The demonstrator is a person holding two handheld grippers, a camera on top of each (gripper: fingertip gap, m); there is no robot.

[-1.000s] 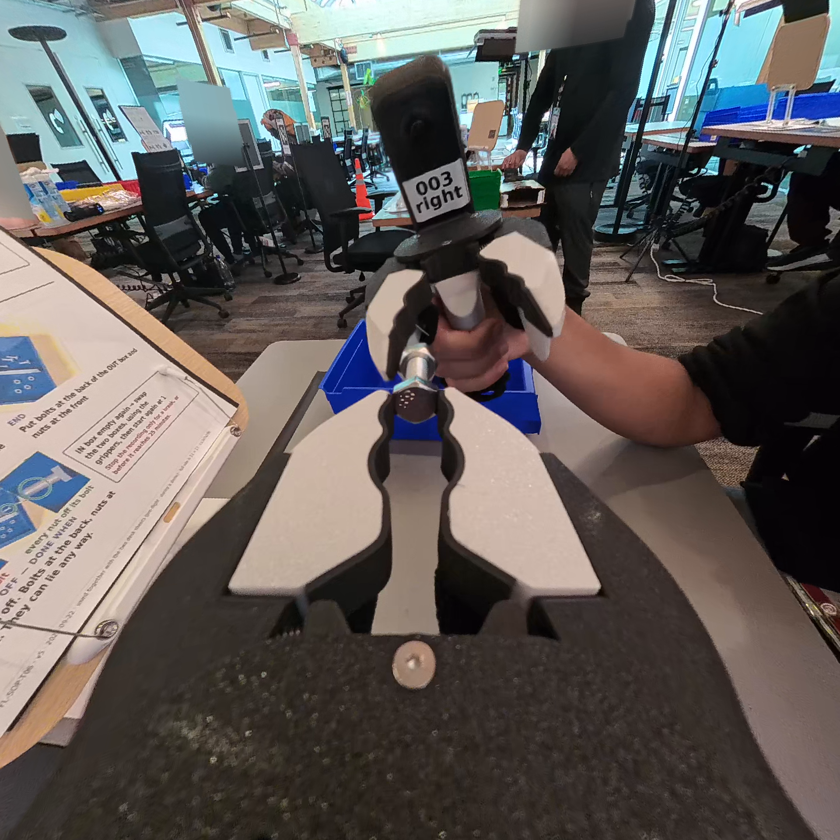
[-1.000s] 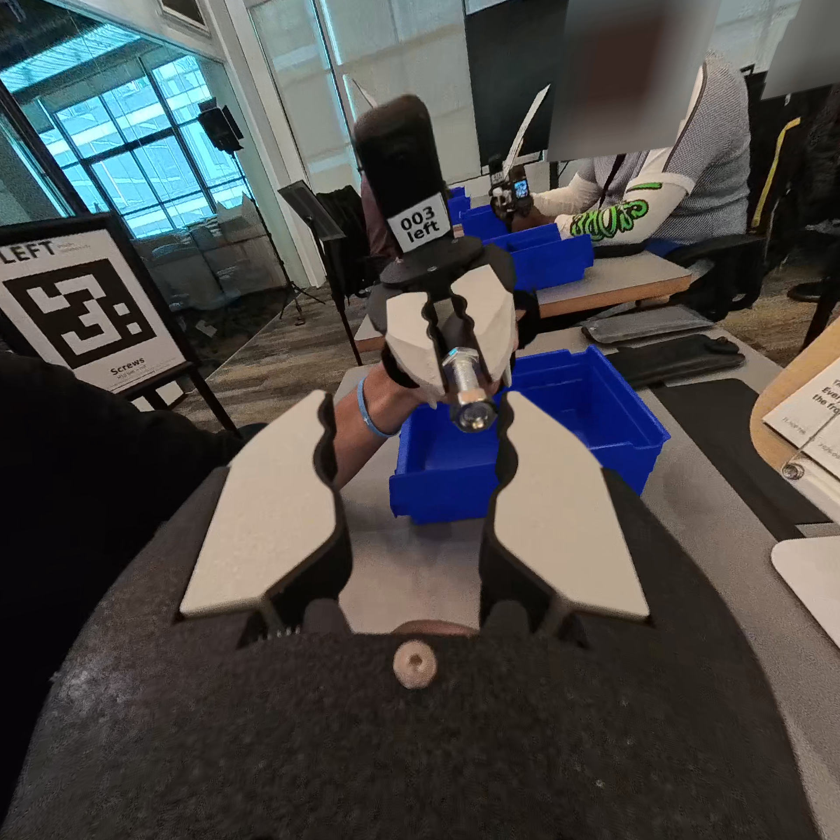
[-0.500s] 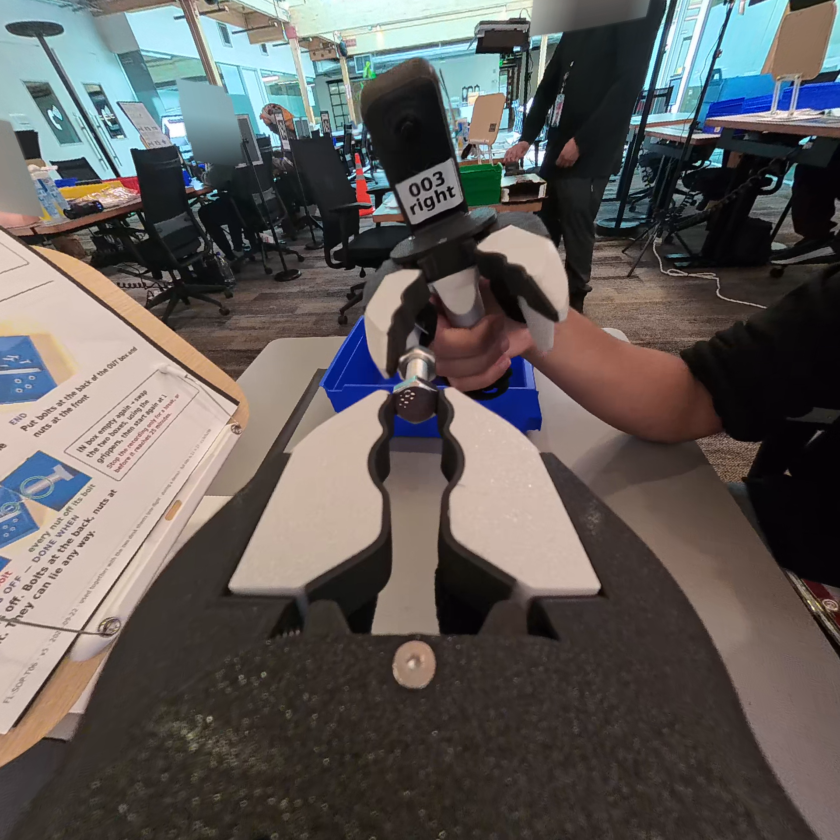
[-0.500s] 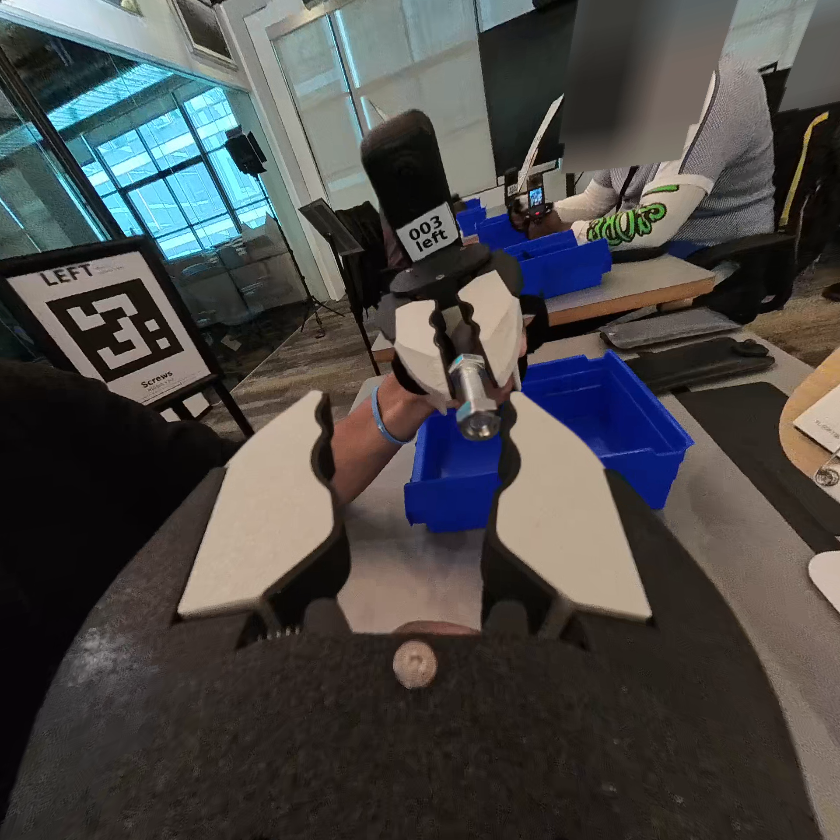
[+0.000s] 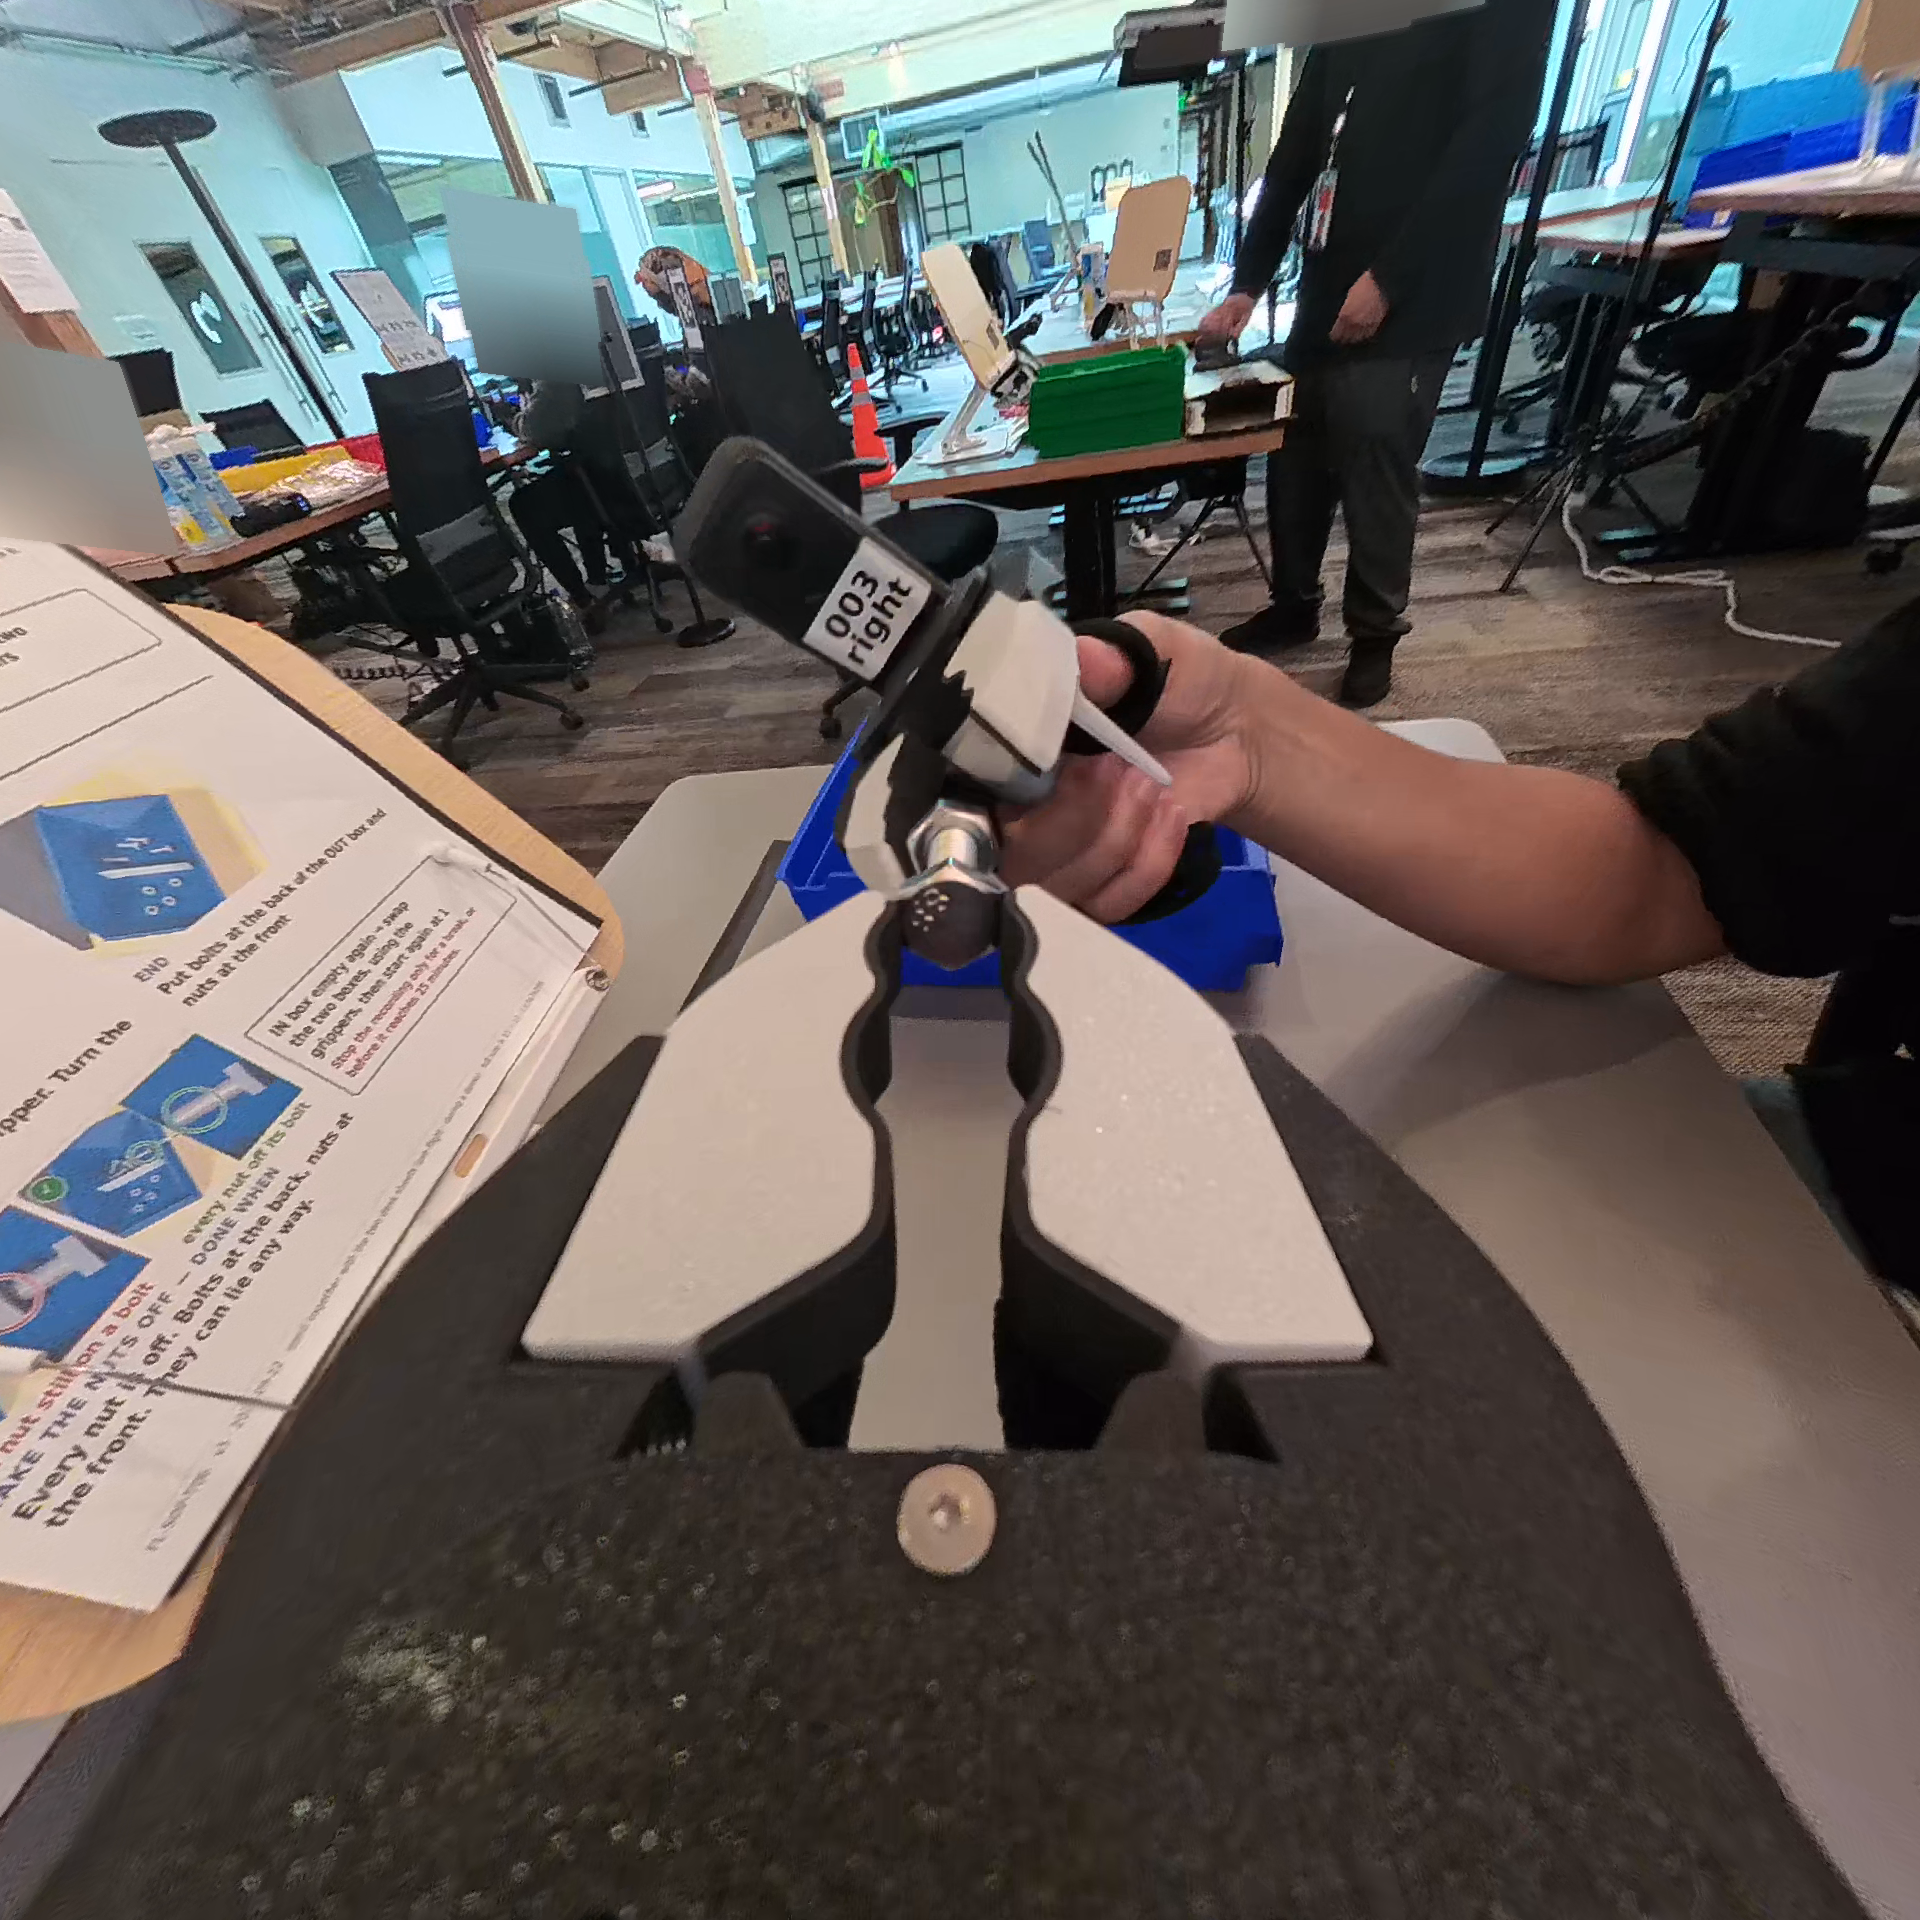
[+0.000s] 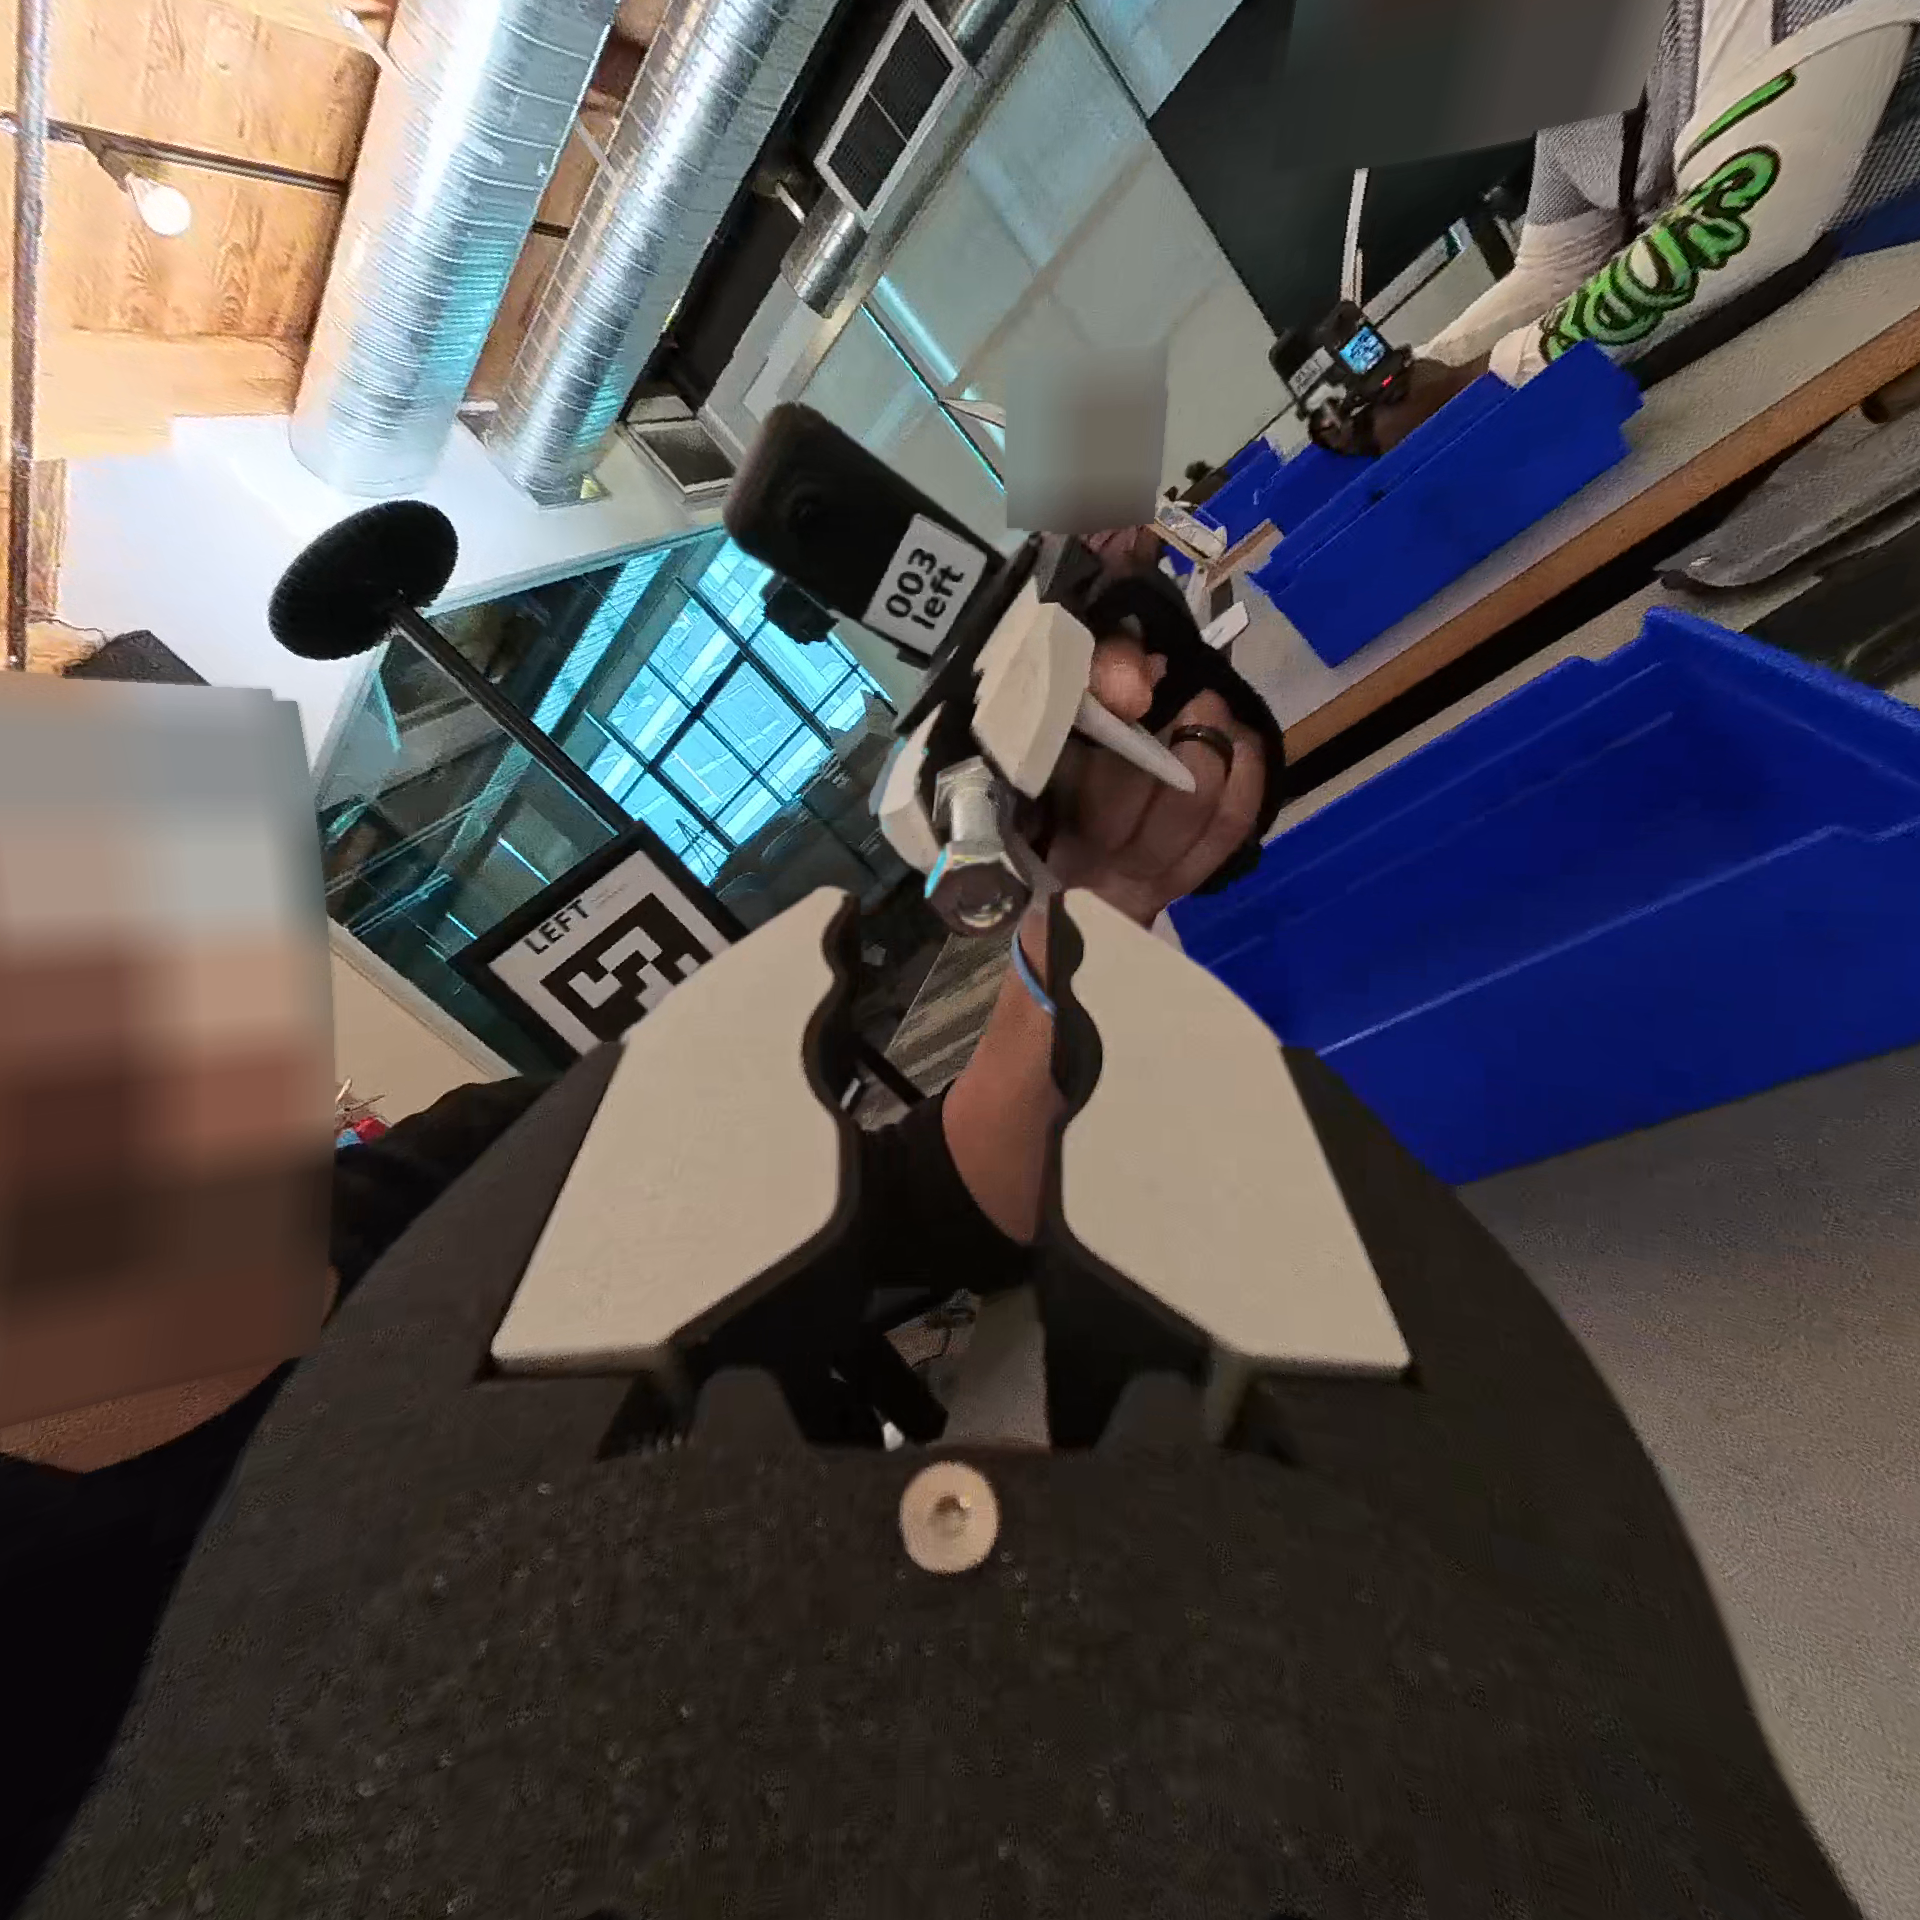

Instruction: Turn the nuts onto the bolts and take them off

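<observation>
The left gripper (image 5: 943, 925) is clamped on the hexagonal head of a steel bolt (image 5: 943, 914), its two white fingers closed against the head's flats at their very tips. The head's end face carries small stamped dots. Just past those tips the bolt's shank runs forward into the right gripper (image 5: 940, 831), which is rolled over to one side and held by a hand (image 5: 1132, 769).

In the right wrist view the right gripper (image 6: 951, 914) stands apart, fingers well spread, with the nut (image 6: 977, 888) between its tips; only the far finger lies close beside it, and whether that finger touches it cannot be told. The nut is bright, six-sided, and sits at the near end of the threaded shank (image 6: 977, 816).

Beyond the left gripper's fingertips, under the bolt, a blue bin (image 5: 1195, 935) sits on the grey table (image 5: 1558, 1195). Its inside is hidden from that side. From the right gripper the same blue bin (image 6: 1558, 935) lies off to one side, and the part of its interior that shows holds nothing.
</observation>
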